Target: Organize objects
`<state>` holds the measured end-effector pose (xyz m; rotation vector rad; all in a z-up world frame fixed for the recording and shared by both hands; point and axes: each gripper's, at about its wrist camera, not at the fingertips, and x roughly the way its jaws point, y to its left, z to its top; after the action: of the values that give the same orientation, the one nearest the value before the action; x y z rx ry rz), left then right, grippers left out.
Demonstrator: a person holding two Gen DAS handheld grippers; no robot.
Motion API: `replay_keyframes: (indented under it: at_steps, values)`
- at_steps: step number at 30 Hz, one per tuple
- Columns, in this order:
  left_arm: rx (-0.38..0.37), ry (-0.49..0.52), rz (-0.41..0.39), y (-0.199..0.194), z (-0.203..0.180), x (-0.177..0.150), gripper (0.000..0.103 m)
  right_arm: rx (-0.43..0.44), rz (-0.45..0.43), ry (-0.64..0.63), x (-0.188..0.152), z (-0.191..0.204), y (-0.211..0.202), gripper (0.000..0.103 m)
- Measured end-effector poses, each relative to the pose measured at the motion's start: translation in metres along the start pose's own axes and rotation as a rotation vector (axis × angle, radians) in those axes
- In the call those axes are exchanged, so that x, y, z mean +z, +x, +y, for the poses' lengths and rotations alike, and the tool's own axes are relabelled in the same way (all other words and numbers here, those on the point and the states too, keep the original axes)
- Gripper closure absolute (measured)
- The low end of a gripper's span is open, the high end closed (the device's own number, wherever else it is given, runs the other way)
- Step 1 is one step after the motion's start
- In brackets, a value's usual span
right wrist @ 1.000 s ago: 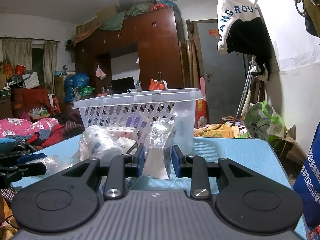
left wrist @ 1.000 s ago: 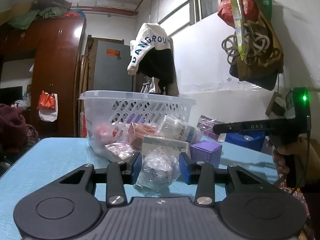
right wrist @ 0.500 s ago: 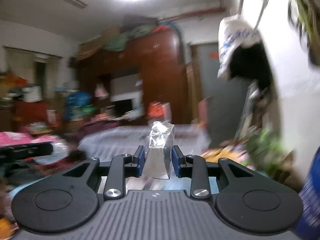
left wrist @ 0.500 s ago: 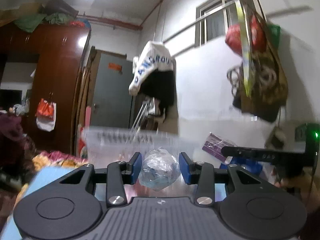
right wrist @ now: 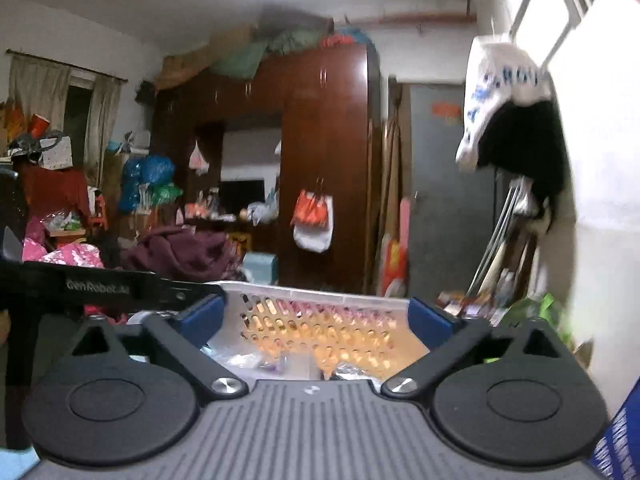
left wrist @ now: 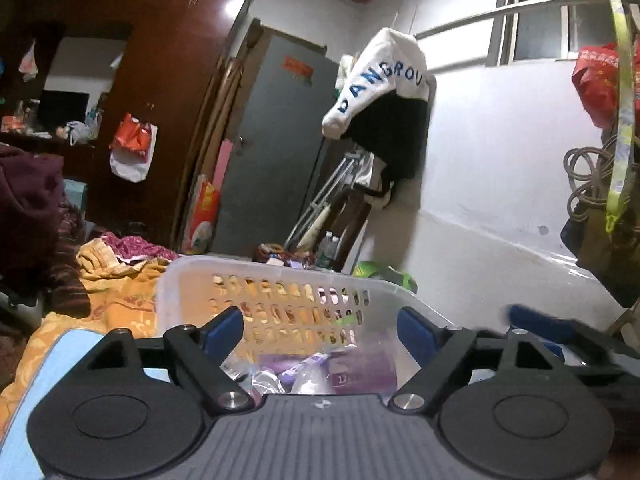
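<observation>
A white perforated plastic basket (left wrist: 280, 304) sits right in front of and below both grippers; it also shows in the right wrist view (right wrist: 320, 320). My left gripper (left wrist: 320, 336) is open and empty above the basket. Purple boxes (left wrist: 360, 368) and clear plastic packets (left wrist: 264, 380) lie inside. My right gripper (right wrist: 316, 320) is open and empty over the same basket, with packets (right wrist: 256, 360) below it. The right gripper's blue fingertips (left wrist: 536, 324) show at the right of the left wrist view. The left gripper's black arm (right wrist: 100, 288) shows at the left of the right wrist view.
The blue table top (left wrist: 52, 364) shows at the lower left. A dark wooden wardrobe (right wrist: 324, 168) and grey door (left wrist: 272, 152) stand behind. A white wall (left wrist: 500, 160) with hanging clothes and bags is close on the right. Piled clothes (left wrist: 116, 276) lie beyond the table.
Both grippers rose from the table to above the basket and opened. The clear bagged item left the left gripper and the clear packet left the right gripper.
</observation>
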<state>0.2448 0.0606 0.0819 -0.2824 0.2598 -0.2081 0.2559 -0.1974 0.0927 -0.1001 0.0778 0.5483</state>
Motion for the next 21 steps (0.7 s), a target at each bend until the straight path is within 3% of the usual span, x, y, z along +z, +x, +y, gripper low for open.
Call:
replay_keyframes:
  at_steps: [2,5,9,11,13,16,18,19,20,21]
  values:
    - [-0.018,0.013,-0.033,-0.026,0.002,-0.014,0.017,0.009,-0.002,-0.008,-0.016,0.005,-0.026,0.0]
    - [-0.046,0.041,-0.093,-0.07,0.0,-0.049,0.014,0.1,0.039,0.047,-0.054,0.005,-0.062,0.0]
    - [-0.086,0.056,-0.051,-0.1,-0.002,-0.101,0.013,0.195,0.094,0.143,-0.107,0.009,-0.086,0.003]
    - [-0.091,0.092,-0.003,-0.098,-0.005,-0.119,0.013,0.159,0.127,0.093,-0.113,0.017,-0.078,0.015]
    - [-0.063,0.13,0.046,-0.091,-0.007,-0.128,0.013,0.126,0.15,0.042,-0.112,0.027,-0.072,0.036]
    - [-0.048,0.153,0.064,-0.086,-0.01,-0.136,0.017,0.143,0.165,0.026,-0.116,0.03,-0.076,0.058]
    - [-0.049,0.177,0.078,-0.082,-0.014,-0.138,0.028,0.132,0.153,0.007,-0.115,0.029,-0.08,0.058]
    - [-0.046,0.188,0.083,-0.081,-0.016,-0.139,0.044,0.132,0.147,0.015,-0.115,0.028,-0.084,0.058]
    - [-0.03,0.201,0.086,-0.08,-0.017,-0.141,0.053,0.131,0.142,0.025,-0.119,0.029,-0.091,0.058]
    - [-0.013,0.213,0.088,-0.079,-0.017,-0.142,0.055,0.131,0.134,0.034,-0.119,0.026,-0.095,0.058]
